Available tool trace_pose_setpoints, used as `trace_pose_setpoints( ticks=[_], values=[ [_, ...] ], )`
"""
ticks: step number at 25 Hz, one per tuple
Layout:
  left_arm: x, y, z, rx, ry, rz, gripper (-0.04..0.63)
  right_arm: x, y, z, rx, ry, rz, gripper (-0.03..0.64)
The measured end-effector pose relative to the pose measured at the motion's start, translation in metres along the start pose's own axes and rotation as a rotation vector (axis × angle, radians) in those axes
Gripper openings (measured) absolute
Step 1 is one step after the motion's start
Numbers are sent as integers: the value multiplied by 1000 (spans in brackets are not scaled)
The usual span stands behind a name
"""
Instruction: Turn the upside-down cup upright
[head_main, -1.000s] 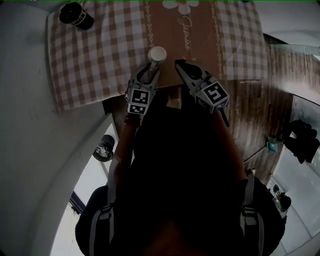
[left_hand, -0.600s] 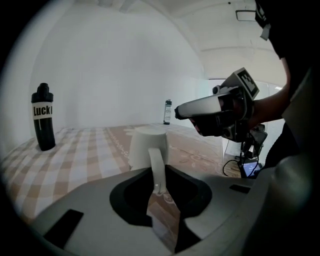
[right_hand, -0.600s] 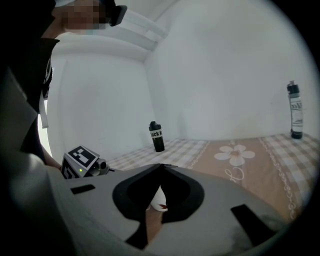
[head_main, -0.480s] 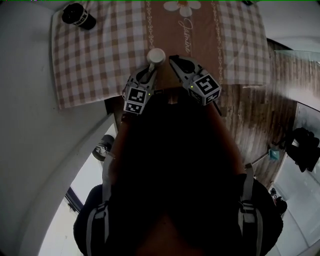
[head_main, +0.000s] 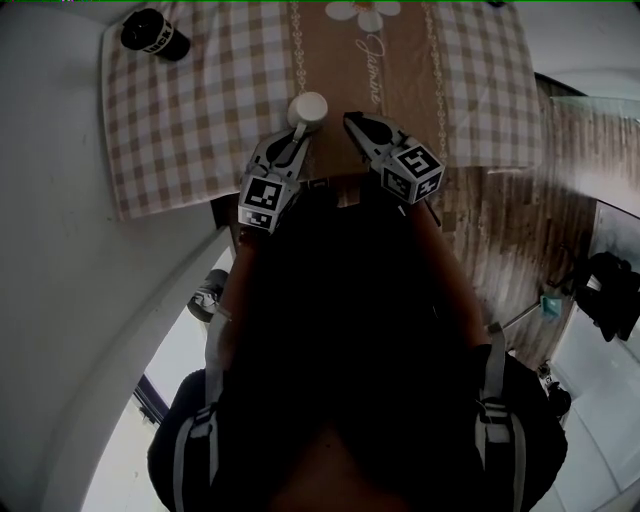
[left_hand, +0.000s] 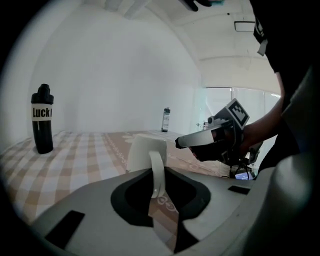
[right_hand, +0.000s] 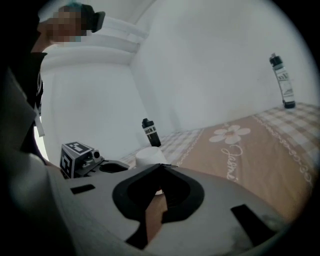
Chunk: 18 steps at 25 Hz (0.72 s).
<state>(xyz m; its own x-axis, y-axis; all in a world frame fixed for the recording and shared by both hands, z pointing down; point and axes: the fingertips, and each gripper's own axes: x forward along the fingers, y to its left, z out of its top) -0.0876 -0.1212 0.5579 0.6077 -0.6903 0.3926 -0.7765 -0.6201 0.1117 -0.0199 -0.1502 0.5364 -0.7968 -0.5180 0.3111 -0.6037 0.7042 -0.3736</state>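
Observation:
The white cup (head_main: 308, 106) stands upside down, base up, on the brown runner near the table's front edge. My left gripper (head_main: 297, 133) reaches it from the front, and its jaws are closing on the cup's handle (left_hand: 156, 172), which stands between the tips. The cup's body (left_hand: 144, 149) rises just beyond them. Just right of the cup, my right gripper (head_main: 350, 120) is shut with nothing in it. Its tip (left_hand: 180, 143) hovers beside the cup. From the right gripper's (right_hand: 162, 168) own view the cup (right_hand: 149, 157) shows over its jaws.
A checked cloth (head_main: 200, 110) with a flower-printed brown runner (head_main: 385, 60) covers the table. A black bottle (head_main: 152, 32) stands at the far left corner. A slim bottle (right_hand: 282, 82) stands far off at the wall. Wooden floor lies to the right of the table.
The left gripper's jaws have narrowed around the cup's handle. The right gripper has shifted slightly and rolled a little. The cup has stayed in place.

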Motion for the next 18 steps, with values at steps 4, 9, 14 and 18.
trace_pose_setpoints(
  ticks=[4,9,14,18],
  values=[
    [-11,5,23,-45,-66,-13,67,-7,-2,7,21,-32,24,5],
    [-30,2,75,-65,-188,-64,67,-26,7,28,140,-143,209,5],
    [-47,-17,127,-60,-308,-157,67,-32,18,53,442,-320,429,123],
    [-63,-28,157,-106,-361,-210,67,-34,26,75,630,-475,589,133]
  ],
)
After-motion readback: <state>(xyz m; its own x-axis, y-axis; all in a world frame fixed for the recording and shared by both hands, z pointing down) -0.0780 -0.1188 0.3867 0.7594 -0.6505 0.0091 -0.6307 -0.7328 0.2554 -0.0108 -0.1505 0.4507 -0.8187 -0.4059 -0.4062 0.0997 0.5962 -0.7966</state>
